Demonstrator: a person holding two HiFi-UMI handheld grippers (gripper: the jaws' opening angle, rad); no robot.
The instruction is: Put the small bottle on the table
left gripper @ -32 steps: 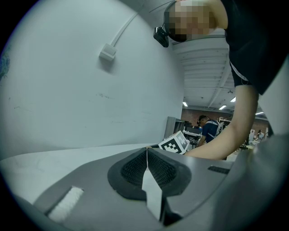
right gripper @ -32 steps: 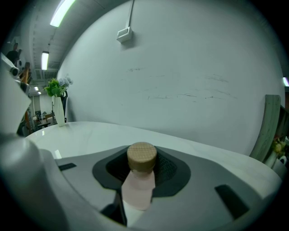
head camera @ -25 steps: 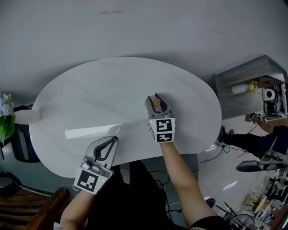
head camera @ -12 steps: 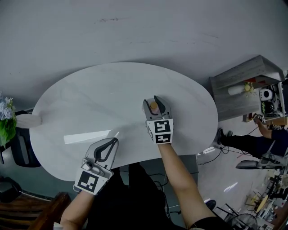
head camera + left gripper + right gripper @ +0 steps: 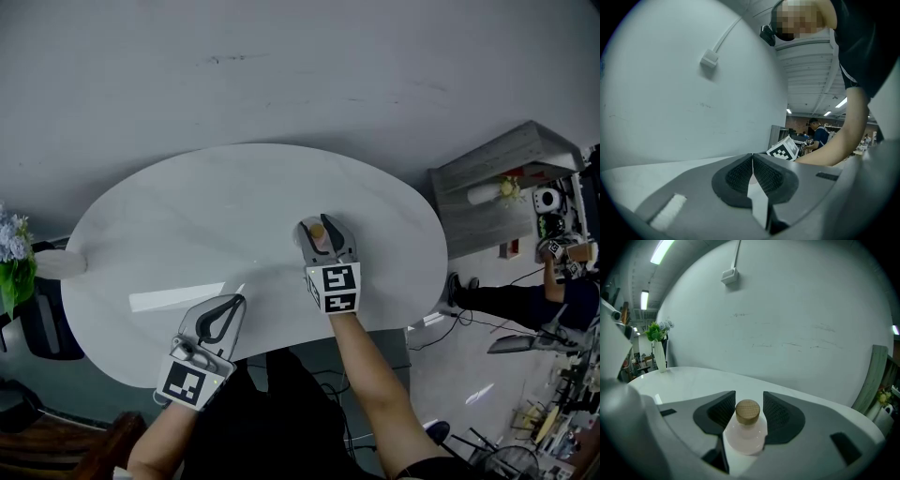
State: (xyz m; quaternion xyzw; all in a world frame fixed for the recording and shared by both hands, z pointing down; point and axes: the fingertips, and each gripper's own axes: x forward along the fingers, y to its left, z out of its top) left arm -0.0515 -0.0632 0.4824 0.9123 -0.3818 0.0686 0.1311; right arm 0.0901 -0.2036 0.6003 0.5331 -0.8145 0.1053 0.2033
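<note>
The small bottle [image 5: 319, 231], pale pink with a round cork top, stands upright on the white oval table [image 5: 187, 216] near its front middle. My right gripper [image 5: 322, 223] straddles it. In the right gripper view the bottle [image 5: 747, 427] sits between the two dark pads, with a gap on each side of the cork, and the jaws of my right gripper [image 5: 748, 399] are opening. My left gripper [image 5: 230, 302] hovers at the table's front edge, to the left of the bottle. The pads of the left gripper [image 5: 753, 157] meet with nothing between them.
A white vase with flowers [image 5: 11, 253] stands at the table's far left end. A grey cabinet [image 5: 497, 178] and a seated person [image 5: 562, 272] are off to the right. A wooden chair [image 5: 56, 450] is at the lower left. A grey wall lies behind the table.
The right jaws have spread apart from the bottle's neck, and the bottle stays standing on the table. The head view has shifted a little. The left gripper has kept its place.
</note>
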